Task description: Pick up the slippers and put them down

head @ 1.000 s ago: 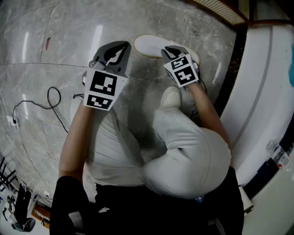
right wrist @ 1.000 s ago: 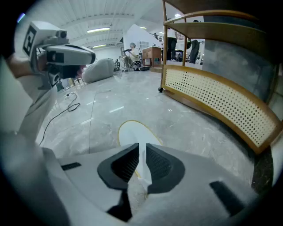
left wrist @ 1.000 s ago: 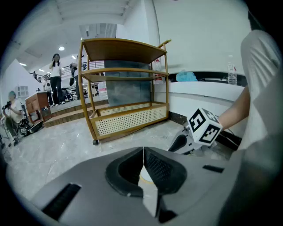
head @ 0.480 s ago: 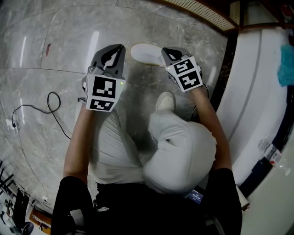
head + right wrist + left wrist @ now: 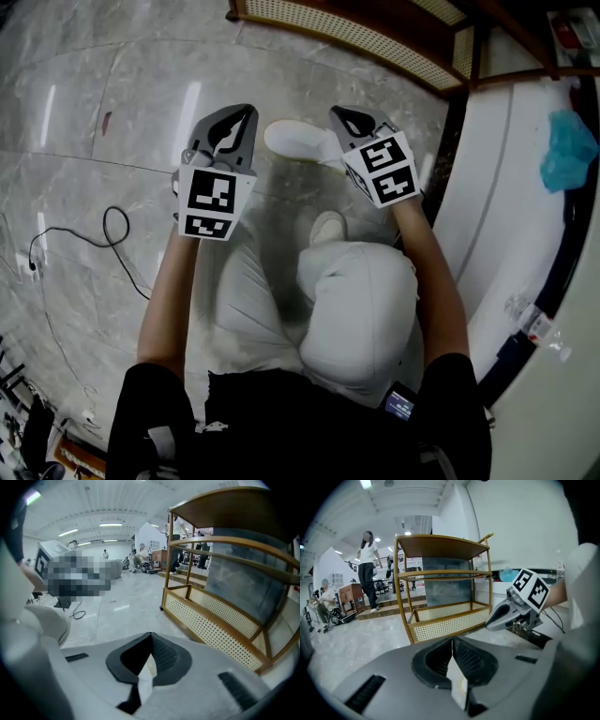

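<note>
**Head view, looking steeply down on a crouching person in white trousers.** The left hand-held gripper (image 5: 247, 112) and the right hand-held gripper (image 5: 337, 113) are held side by side above the grey marble floor (image 5: 94, 103), both pointing toward the far side. Each has its jaws closed, tips meeting, with nothing gripped at the tips. The two gripper views show only a pale sliver in the gap behind the tips, which cannot be identified.

One white slipper (image 5: 298, 139) with a tan edge lies flat on the floor between the two grippers. It is nearer the right one, whose outline overlaps the slipper's right end. The slipper lies just beyond the person's white sneaker (image 5: 328, 226). In the left gripper view, the right gripper hangs clear of the floor with bare tips.

**Markings.** Each gripper carries a marker cube (left (image 5: 211, 197), right (image 5: 384, 169)) printed with black-and-white square code patterns. A clear bottle (image 5: 530, 319) on the white table (image 5: 511, 187) at right bears a label too small to read.

**Surroundings.** A wooden shelf rack (image 5: 356, 33) with cane-mesh panels stands at the far side. A black cable (image 5: 120, 239) loops on the floor at left. A blue crumpled item (image 5: 567, 150) rests on the table. A standing person (image 5: 368, 566) is seen far off in the left gripper view.
</note>
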Demonstrator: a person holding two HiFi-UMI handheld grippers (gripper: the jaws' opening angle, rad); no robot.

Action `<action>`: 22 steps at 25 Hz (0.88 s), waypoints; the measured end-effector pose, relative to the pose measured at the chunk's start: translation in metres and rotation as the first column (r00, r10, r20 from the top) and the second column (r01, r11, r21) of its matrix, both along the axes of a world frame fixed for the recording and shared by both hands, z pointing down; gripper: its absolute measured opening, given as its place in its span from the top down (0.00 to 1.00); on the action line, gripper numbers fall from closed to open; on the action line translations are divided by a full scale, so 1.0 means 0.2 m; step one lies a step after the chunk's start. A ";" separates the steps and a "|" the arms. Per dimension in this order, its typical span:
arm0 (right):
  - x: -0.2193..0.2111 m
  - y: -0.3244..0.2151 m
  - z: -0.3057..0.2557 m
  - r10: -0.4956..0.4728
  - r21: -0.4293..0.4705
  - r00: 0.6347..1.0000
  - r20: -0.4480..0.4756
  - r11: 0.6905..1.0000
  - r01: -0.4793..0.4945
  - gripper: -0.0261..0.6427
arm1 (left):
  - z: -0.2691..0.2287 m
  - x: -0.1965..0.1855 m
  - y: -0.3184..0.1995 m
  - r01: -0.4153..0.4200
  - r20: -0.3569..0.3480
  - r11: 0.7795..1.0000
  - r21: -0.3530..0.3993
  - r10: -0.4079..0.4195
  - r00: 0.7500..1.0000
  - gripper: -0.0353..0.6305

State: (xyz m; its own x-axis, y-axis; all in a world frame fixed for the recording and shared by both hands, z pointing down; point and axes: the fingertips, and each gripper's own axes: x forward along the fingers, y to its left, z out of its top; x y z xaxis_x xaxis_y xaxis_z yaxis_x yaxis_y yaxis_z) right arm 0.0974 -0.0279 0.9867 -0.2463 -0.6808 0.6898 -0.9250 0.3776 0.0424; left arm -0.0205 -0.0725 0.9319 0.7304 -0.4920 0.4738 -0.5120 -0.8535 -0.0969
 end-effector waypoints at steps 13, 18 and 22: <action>0.10 -0.14 -0.68 0.041 0.038 0.998 0.055 0.998 -0.043 0.97 | -0.51 0.19 -0.10 0.016 -0.020 0.998 -0.059 -0.017 1.000 0.94; 0.10 -0.15 -1.04 0.066 0.041 0.992 0.103 0.997 -0.070 0.97 | -0.83 0.24 -0.10 0.014 -0.002 0.996 -0.089 -0.015 1.000 0.94; 0.09 -0.14 -1.39 0.078 0.042 0.987 0.143 0.995 -0.085 0.97 | -1.17 0.25 -0.09 0.015 -0.002 0.994 -0.109 -0.015 1.000 0.94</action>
State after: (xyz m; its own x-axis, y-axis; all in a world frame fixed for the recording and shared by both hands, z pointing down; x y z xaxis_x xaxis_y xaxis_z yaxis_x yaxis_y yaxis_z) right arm 0.1159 -0.0551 0.7083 -0.2809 -0.7343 0.6180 -0.9507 0.3010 -0.0744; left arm 0.0304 -0.0896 0.6981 0.7248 -0.4487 0.5229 -0.5252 -0.8510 -0.0022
